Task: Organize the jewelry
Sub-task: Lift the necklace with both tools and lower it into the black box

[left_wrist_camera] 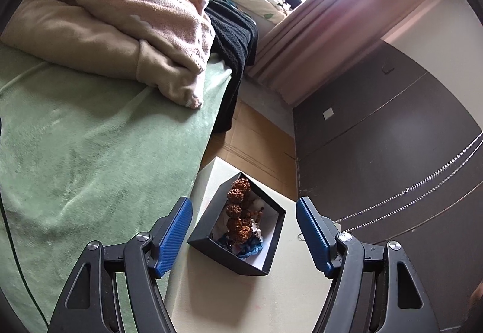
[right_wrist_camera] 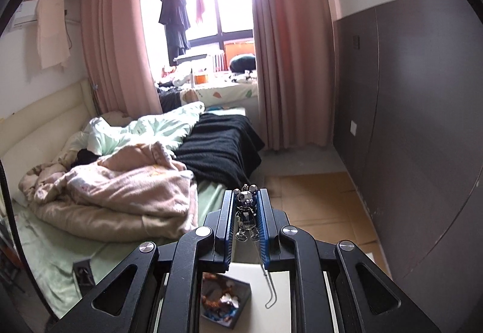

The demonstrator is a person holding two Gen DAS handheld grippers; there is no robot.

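A black jewelry box (left_wrist_camera: 238,230) with a white lining stands on a white table (left_wrist_camera: 247,296). It holds a brown beaded bracelet (left_wrist_camera: 238,212) and blue cord pieces (left_wrist_camera: 249,251). My left gripper (left_wrist_camera: 244,230) is open, its blue pads on either side of the box, above it. A silver chain (left_wrist_camera: 422,191) hangs taut across the right of the left wrist view. My right gripper (right_wrist_camera: 247,215) is shut on a silver bear pendant (right_wrist_camera: 246,209), held high above the table; the chain (right_wrist_camera: 265,281) dangles below. The box also shows in the right wrist view (right_wrist_camera: 225,299).
A bed with a green sheet (left_wrist_camera: 90,152), pink blanket (left_wrist_camera: 135,16) and black throw (left_wrist_camera: 235,40) lies left of the table. A dark wall panel (left_wrist_camera: 377,136) stands right. Cardboard (left_wrist_camera: 256,133) covers the floor. Pink curtains (right_wrist_camera: 286,61) hang by the window.
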